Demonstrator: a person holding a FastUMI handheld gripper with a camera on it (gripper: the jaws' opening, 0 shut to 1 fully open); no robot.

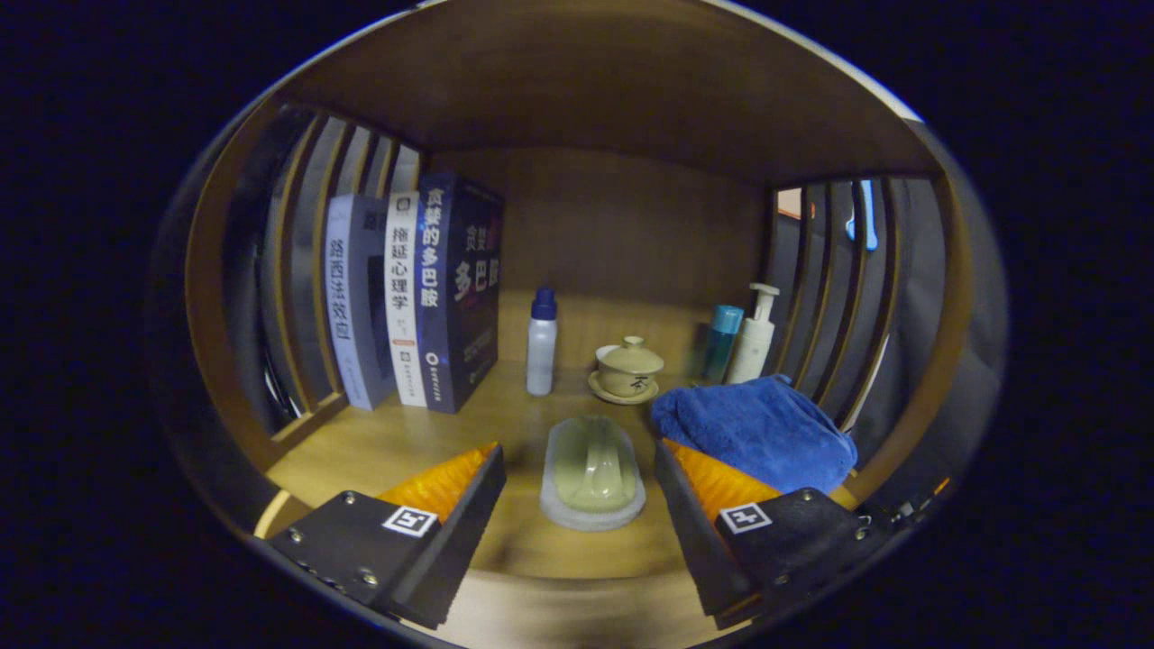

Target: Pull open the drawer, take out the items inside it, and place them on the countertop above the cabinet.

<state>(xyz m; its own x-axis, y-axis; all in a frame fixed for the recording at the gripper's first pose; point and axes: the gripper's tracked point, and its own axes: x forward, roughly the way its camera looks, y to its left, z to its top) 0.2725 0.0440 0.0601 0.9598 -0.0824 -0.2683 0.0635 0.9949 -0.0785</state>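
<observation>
My gripper (580, 451) is open and hangs low over the wooden countertop (379, 442). Between its fingers lies a pale green, rounded item on a white base (592, 473), resting on the wood. There is a gap on each side, so neither finger touches it. A folded blue towel (757, 433) lies on the countertop just beyond the right finger.
Just ahead stand a lidded tea cup on a saucer (628, 368) and a white bottle with a blue cap (541, 342). Three books (415, 297) stand upright at the back left. A teal bottle (723, 341) and a white pump bottle (753, 338) stand back right. Slatted walls close both sides, with a shelf board overhead.
</observation>
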